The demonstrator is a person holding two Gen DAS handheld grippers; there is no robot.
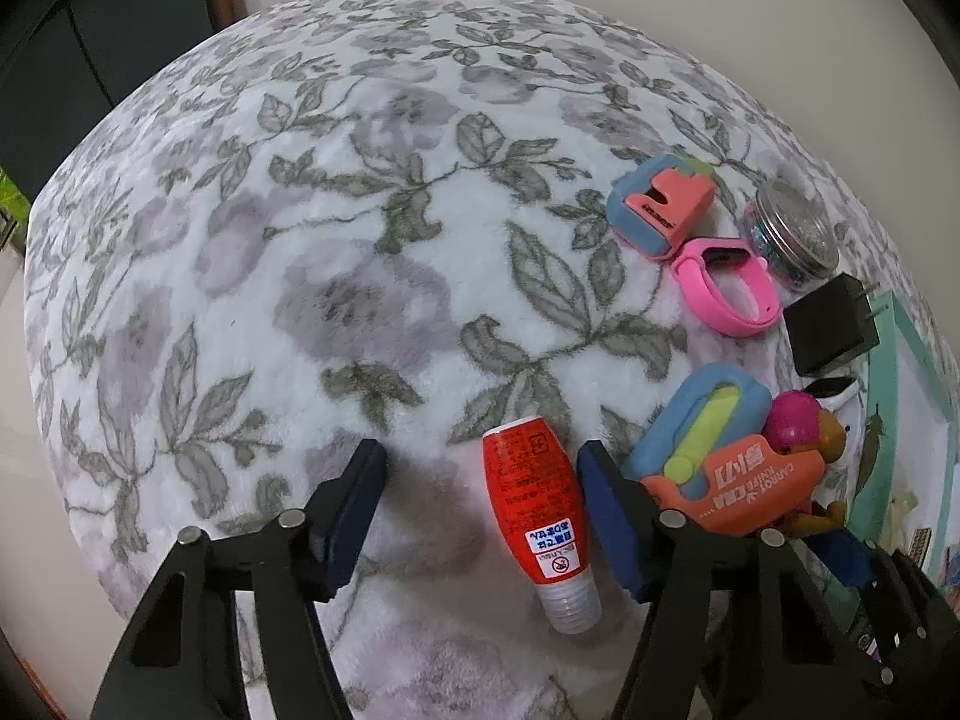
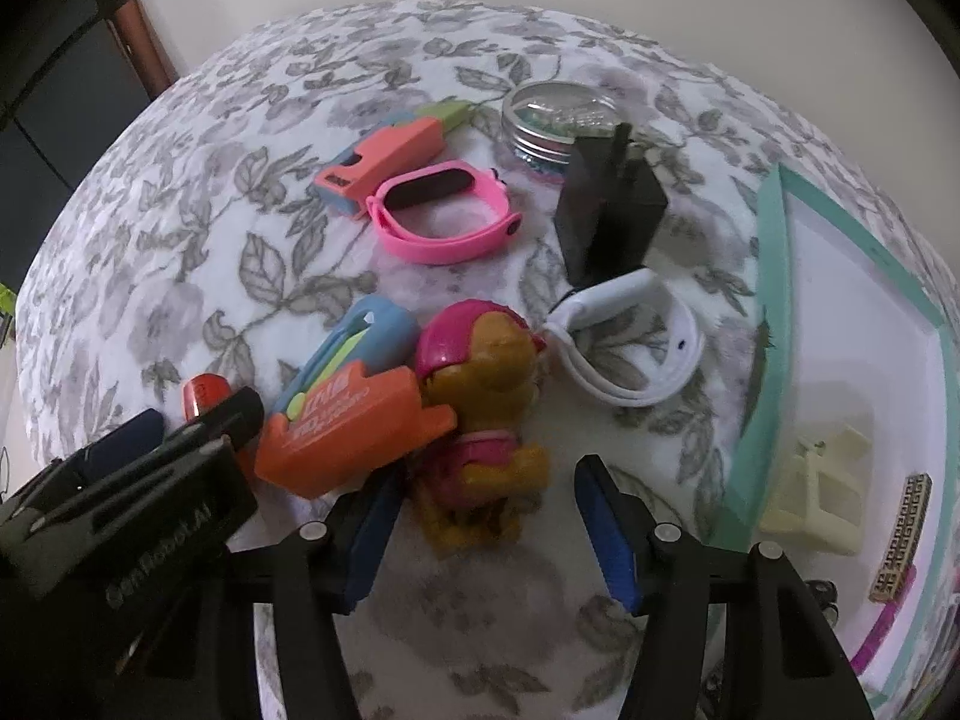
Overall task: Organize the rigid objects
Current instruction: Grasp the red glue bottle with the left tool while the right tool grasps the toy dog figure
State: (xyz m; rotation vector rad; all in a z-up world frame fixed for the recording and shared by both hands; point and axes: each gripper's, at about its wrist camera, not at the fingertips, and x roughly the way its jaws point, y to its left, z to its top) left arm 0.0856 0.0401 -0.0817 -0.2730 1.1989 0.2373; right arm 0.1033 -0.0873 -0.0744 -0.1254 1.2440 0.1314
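While both tongs gape — red bottle (image 1: 534, 510) lies labelled, clear-capped | toy dog (image 2: 480, 414) brown-pink, unpinched

To your left the floral blanket (image 1: 312, 252) lies bare, so a gripper passes freely there. On the right things crowd together: the carrot knife toy (image 2: 354, 420) touches the dog figure (image 2: 480, 396), with the white band (image 2: 630, 354) and black charger (image 2: 612, 210) close behind. The teal-rimmed tray (image 2: 771, 276) walls off the far right.
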